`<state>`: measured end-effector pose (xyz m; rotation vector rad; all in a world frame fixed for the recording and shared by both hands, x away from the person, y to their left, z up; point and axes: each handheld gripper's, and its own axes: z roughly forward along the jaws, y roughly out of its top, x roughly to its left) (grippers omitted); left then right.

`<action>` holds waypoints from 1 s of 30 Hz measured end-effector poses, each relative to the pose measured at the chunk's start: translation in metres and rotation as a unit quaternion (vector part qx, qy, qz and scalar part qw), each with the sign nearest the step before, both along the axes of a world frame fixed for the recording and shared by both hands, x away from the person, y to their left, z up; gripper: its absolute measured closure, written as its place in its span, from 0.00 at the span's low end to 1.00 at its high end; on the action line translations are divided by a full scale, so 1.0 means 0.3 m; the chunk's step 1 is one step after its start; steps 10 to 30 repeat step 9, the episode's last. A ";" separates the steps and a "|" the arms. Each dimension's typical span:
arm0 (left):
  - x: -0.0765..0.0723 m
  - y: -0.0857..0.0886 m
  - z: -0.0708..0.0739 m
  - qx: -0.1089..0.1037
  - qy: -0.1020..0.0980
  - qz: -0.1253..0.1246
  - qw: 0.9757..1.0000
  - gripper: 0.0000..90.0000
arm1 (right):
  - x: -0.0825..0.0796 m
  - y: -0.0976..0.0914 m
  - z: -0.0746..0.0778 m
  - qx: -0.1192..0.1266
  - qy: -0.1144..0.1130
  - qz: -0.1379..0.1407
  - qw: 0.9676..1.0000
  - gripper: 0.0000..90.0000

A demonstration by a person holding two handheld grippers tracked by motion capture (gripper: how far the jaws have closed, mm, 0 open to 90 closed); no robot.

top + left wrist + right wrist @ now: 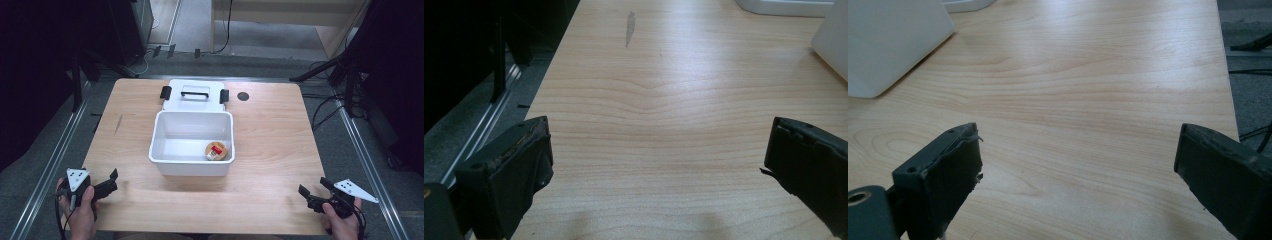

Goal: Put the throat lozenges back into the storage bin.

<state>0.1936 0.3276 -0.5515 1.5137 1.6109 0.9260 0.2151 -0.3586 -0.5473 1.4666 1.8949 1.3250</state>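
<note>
**White bin open, lid off, both hand-held grippers idle at the near edge**

Black jaws stand wide apart on the left hand-held gripper (111,181), with nothing between them but bare wood; it sits low over the near left corner of the desk (270,150), held in the person's left hand (80,212). The right hand-held gripper (314,192) is at the near right corner in the right hand (342,220), its jaws likewise spread and empty, as its own view shows plain desk between the pads.

Outward from both, well apart from either tool, the white bin (192,165) stands mid-desk with its mouth open. Inside, against the near right corner of its floor, lies a small round container (216,150) with a tan rim and a red and white label. Just behind the bin, touching or nearly touching its far wall, the white lid (195,102) lies flat with its handle and two black clips facing up.

My reading is that the item has been placed and the grippers have pulled clear, so closing the bin looks like the step ahead. That calls for a reach past the bin to the lid, a grip on its handle or edges, probably with both tools, then lifting it level and lowering it squarely onto the rim so that the clips line up.
</note>
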 end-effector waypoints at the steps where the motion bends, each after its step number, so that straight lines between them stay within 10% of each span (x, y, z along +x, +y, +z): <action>1: 0.000 0.000 0.000 0.000 0.000 0.000 1.000 0.00 | 0.000 0.000 0.000 0.000 0.000 0.000 1.000 0.06; 30: 0.003 0.001 0.000 -0.003 0.004 -0.002 1.000 0.00 | 0.004 0.003 -0.001 -0.002 0.007 0.002 1.000 0.07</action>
